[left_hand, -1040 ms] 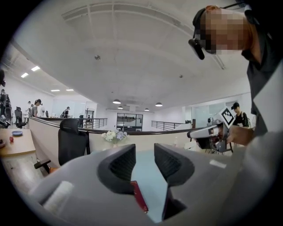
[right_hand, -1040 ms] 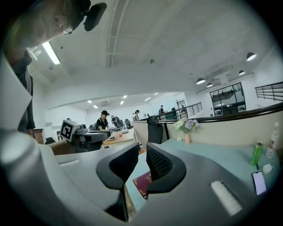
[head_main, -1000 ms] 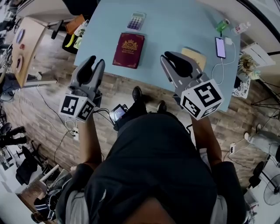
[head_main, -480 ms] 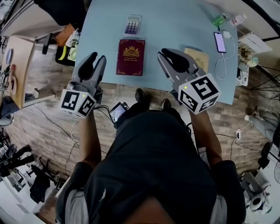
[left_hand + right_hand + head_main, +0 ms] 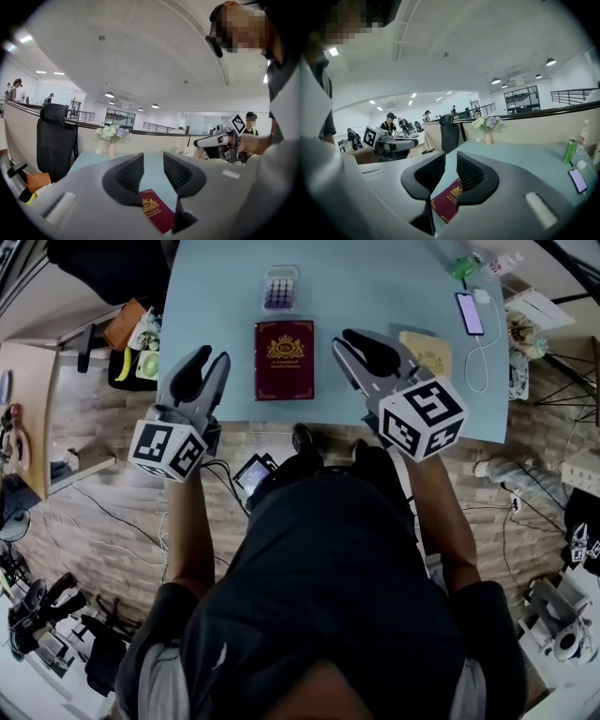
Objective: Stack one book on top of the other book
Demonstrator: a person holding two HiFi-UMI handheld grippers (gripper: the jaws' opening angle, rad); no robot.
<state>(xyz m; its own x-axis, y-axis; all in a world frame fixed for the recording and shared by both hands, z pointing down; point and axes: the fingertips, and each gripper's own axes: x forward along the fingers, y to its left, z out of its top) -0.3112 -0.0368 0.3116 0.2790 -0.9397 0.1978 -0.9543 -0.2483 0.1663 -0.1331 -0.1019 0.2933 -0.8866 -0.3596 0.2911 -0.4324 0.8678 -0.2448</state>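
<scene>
Tan book point(image 5: 433, 352) lay just beside right gripper point(image 5: 351, 339), probably nearest it; its empty fingers had just been opening slightly, those of left gripper point(image 5: 211, 356) stood apart, empty.

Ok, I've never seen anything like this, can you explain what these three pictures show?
A person at a light blue table holds a grey two-jaw tool in each hand: the left gripper and the right gripper. The black-and-white marker cubes are part of them. One picture looks down from a camera on the person's head. The other two come from cameras riding on each gripper, looking along its jaws. On the table lie a dark red hardcover book with a gold crest, a tan book, a small calculator and a smartphone. Nothing is held: both pairs of jaws stand apart and empty, and the right gripper's have just been opening.
</scene>
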